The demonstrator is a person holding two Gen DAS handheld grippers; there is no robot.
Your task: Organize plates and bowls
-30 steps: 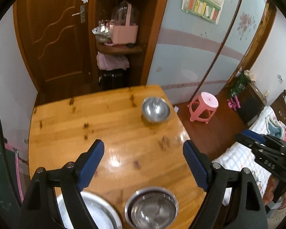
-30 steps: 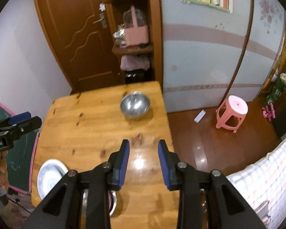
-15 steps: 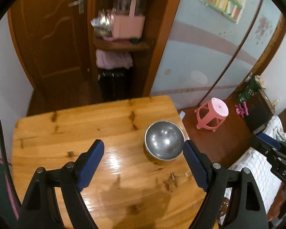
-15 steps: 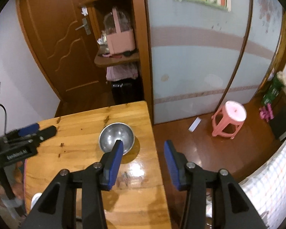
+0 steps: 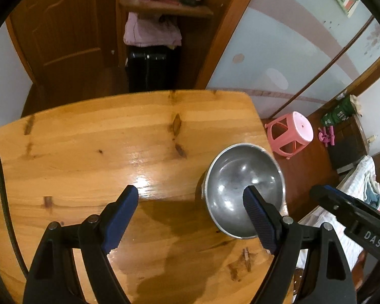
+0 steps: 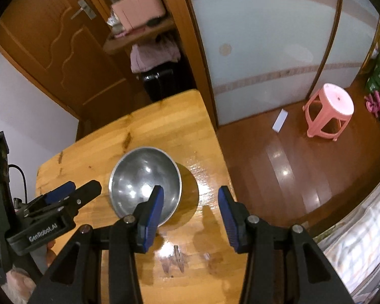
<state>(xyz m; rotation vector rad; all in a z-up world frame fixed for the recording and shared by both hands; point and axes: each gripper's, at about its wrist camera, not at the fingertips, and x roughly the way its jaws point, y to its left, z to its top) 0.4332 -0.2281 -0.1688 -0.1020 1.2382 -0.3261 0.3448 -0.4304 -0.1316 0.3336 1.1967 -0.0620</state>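
Wooden table fills the foreground, glossy and knotted, with a brown door and a cluttered shelf nook behind it and a pale sliding panel to the right. One steel bowl sits upright on the table, close to the table's right edge and toward its far corner.

Left gripper hangs over the table with its jaws spread wide and nothing between them; its right blue pad overlaps the bowl's near rim in view, though whether it touches I cannot tell. The bowl lies off to the right of that gap, not inside it.

Right gripper is released too, jaws apart and empty. In its view the bowl sits left of the gap, partly behind the left pad, with bare table between the pads. The left gripper shows at that view's left side, just beside the bowl.

Past the table's right edge the polished wooden floor opens out, with a pink stool well apart from the table and a checked bedcover at lower right.
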